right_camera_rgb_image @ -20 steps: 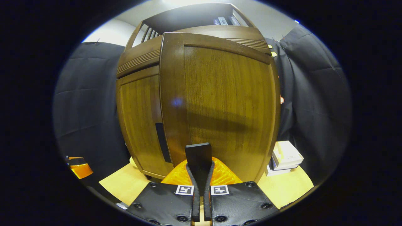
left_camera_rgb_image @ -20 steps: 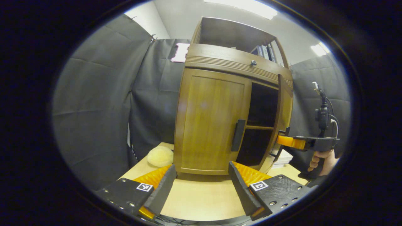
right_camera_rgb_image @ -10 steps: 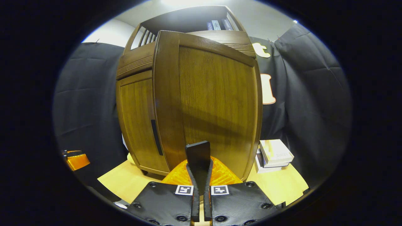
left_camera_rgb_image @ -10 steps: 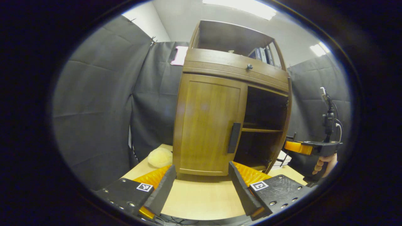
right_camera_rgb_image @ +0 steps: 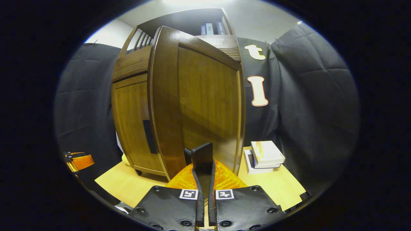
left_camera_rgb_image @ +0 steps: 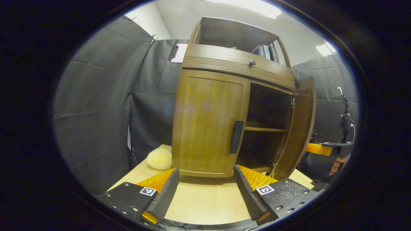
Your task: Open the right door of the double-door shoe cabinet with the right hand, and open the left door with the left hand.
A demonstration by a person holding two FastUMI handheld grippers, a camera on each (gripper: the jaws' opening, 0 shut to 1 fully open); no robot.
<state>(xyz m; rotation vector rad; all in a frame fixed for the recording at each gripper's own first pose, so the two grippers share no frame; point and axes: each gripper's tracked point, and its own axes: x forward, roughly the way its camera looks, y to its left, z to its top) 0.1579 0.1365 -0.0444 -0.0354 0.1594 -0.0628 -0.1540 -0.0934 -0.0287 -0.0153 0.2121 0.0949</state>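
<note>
The wooden shoe cabinet (left_camera_rgb_image: 224,64) stands on a pale table (left_camera_rgb_image: 205,202). Its left door (left_camera_rgb_image: 208,125) is closed, with a dark vertical handle (left_camera_rgb_image: 236,137). My left gripper (left_camera_rgb_image: 206,174) hovers open in front of that door, a little short of it, with nothing between its fingers. The right door (left_camera_rgb_image: 298,128) stands swung wide open, showing a shelf inside. In the right gripper view that right door (right_camera_rgb_image: 205,96) is close ahead, and my right gripper (right_camera_rgb_image: 203,171) is shut on its dark handle (right_camera_rgb_image: 202,155). The right gripper (left_camera_rgb_image: 322,149) and the hand holding it also show beyond the open door.
A pale yellow fluffy ball (left_camera_rgb_image: 159,158) lies on the table left of the cabinet. A stack of white books (right_camera_rgb_image: 265,155) sits on the table to the cabinet's right. More books (left_camera_rgb_image: 265,51) stand on the top shelf. Black cloth walls close in all round.
The right door has swung further open, pulled by my right gripper on its handle. The left gripper has stayed open in front of the closed left door.
</note>
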